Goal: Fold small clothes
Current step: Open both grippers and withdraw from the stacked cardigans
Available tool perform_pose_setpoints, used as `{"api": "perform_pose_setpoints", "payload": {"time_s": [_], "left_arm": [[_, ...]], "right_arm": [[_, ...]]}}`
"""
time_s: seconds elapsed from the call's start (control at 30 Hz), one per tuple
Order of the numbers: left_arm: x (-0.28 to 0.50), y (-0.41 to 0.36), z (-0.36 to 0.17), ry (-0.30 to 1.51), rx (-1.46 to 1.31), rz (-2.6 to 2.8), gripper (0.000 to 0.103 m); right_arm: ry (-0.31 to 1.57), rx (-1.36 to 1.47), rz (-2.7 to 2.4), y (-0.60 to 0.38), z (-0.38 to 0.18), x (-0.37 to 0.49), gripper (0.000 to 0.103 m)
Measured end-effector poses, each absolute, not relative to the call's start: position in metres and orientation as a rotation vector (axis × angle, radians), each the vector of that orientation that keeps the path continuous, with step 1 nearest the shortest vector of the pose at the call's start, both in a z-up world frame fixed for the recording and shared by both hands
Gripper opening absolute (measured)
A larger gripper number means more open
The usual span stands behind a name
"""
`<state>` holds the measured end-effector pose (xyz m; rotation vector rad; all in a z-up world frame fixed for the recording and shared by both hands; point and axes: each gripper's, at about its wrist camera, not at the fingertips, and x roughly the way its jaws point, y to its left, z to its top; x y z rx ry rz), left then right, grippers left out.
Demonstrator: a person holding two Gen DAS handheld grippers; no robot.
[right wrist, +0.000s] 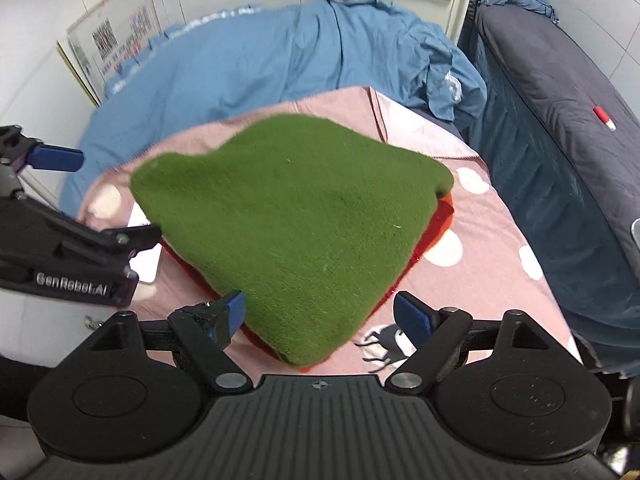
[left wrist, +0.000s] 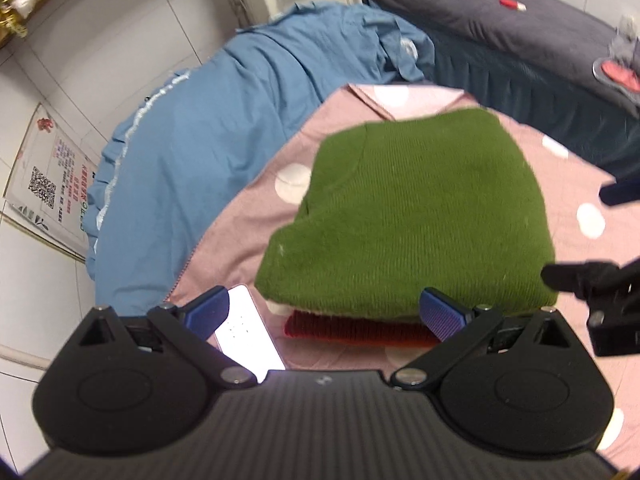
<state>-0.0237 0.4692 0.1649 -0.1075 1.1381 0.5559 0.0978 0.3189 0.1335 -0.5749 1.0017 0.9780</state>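
On the pink spotted sheet (right wrist: 460,276) the green knit (right wrist: 296,216) lay folded over a red garment (right wrist: 440,224), judged soft, light and limp, best pinched at its near edge; both the left tool (left wrist: 324,312) and right tool (right wrist: 320,316) stood wide, empty.

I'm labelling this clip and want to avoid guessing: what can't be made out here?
- Red garment: mostly hidden under the green sweater, both views.
- White phone: partly covered by the left tool in the left wrist view.
- Poster: text too small.
- Red-white item: too small to identify.
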Motion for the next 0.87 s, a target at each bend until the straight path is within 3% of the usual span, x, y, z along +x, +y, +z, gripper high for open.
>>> {"api": "perform_pose_setpoints", "payload": {"time_s": [0.5,0.87], "left_arm": [[-0.023,0.478,0.155,1.169,-0.113,0.561,0.103],[-0.023,0.474,0.164,1.085,-0.097,0.545,0.103]], "right_arm": [[1.013,-0.628,0.989,0.333,0.133,0.091,0.103],[1.018,-0.629,0.994,0.335,0.132,0.09,0.103]]}}
